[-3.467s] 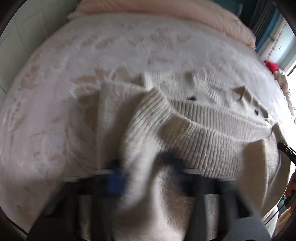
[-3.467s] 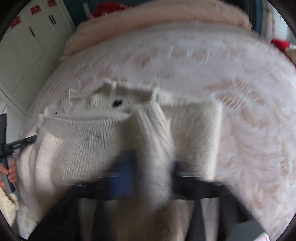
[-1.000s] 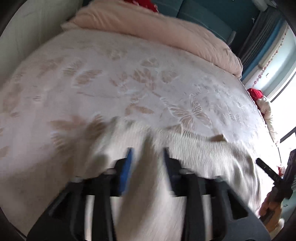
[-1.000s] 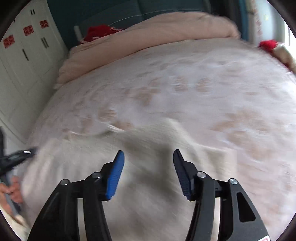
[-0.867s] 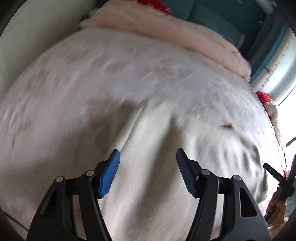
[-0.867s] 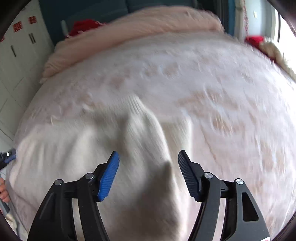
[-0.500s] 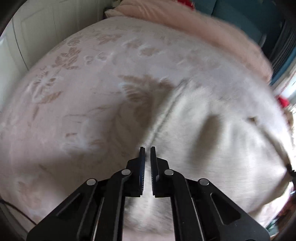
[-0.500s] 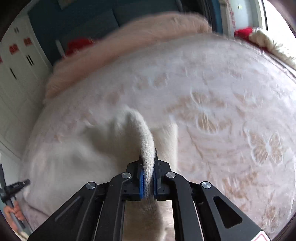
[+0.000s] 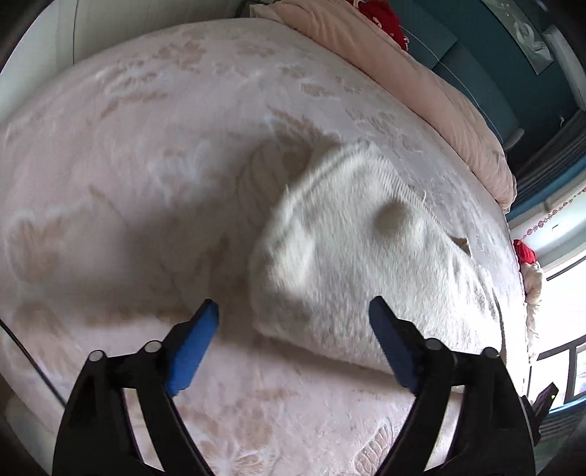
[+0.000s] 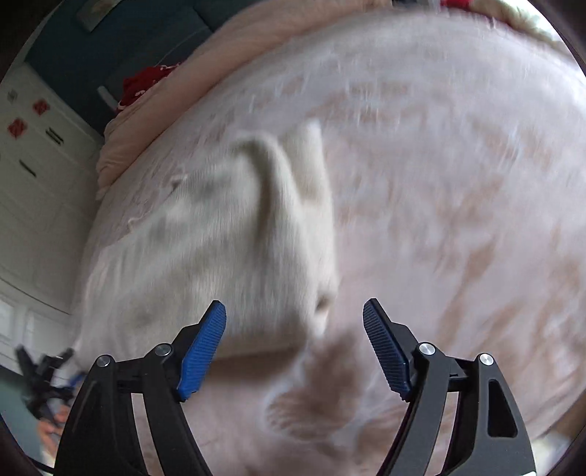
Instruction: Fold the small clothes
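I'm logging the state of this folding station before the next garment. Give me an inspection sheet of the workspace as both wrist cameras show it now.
Surface: bedspread, pale pink with a leaf pattern, covers the bed.
Job's things: cream knit sweater lies folded in a bundle on the bedspread, free of both tongs.
Clutter: rolled pink duvet along the far edge; red cloth beyond it.
Grippers: left tongs open, jaws just opened, nothing between them; right tongs open, jaws just opened, sweater corner ahead, not pinched.
Cables: a thin dark cable at the near left edge.
Surroundings: white cabinets; dark teal wall; bright window.
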